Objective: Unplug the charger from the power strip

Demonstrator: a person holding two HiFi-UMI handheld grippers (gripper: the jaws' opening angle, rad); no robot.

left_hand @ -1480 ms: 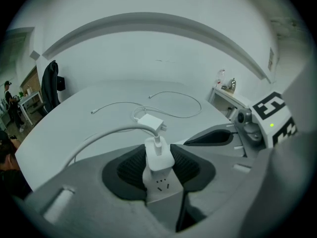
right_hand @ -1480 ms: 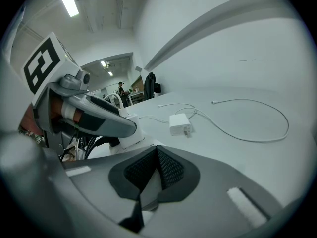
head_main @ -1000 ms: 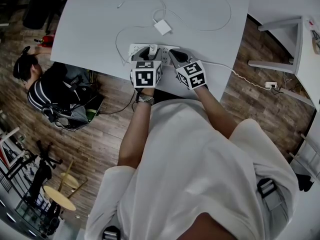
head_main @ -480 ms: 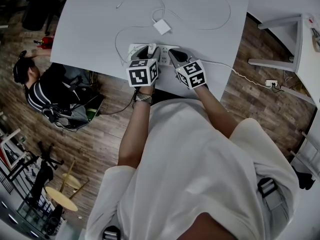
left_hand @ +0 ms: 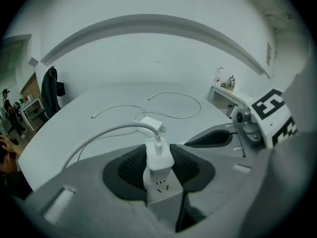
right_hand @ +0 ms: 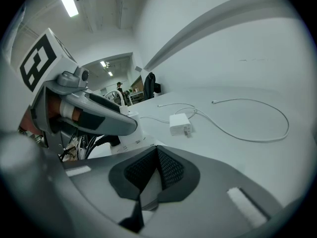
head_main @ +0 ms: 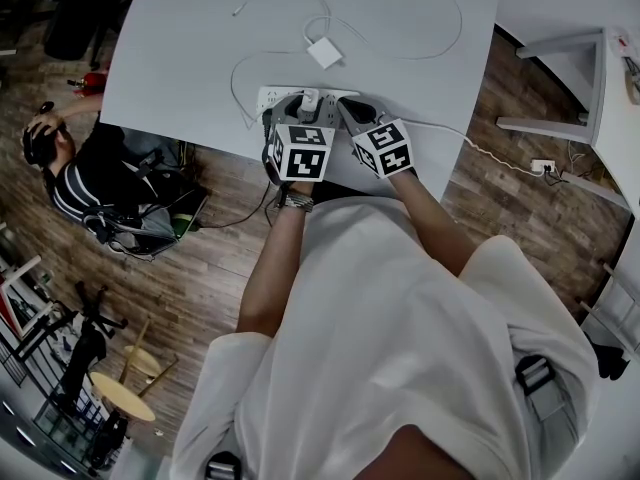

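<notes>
Left gripper clamps the charger plugged upright in the power strip; right gripper, jaws together, sits just right; spare adapter and looped cable lie above on the tabletop.

Spare adapter on table; person seated left — stool, perhaps.

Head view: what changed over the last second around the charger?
The left gripper rolled about its own axis, turning its marker cube square to the camera; its jaws grip the charger. The charger stays plugged into the power strip; the right gripper kept still.
</notes>
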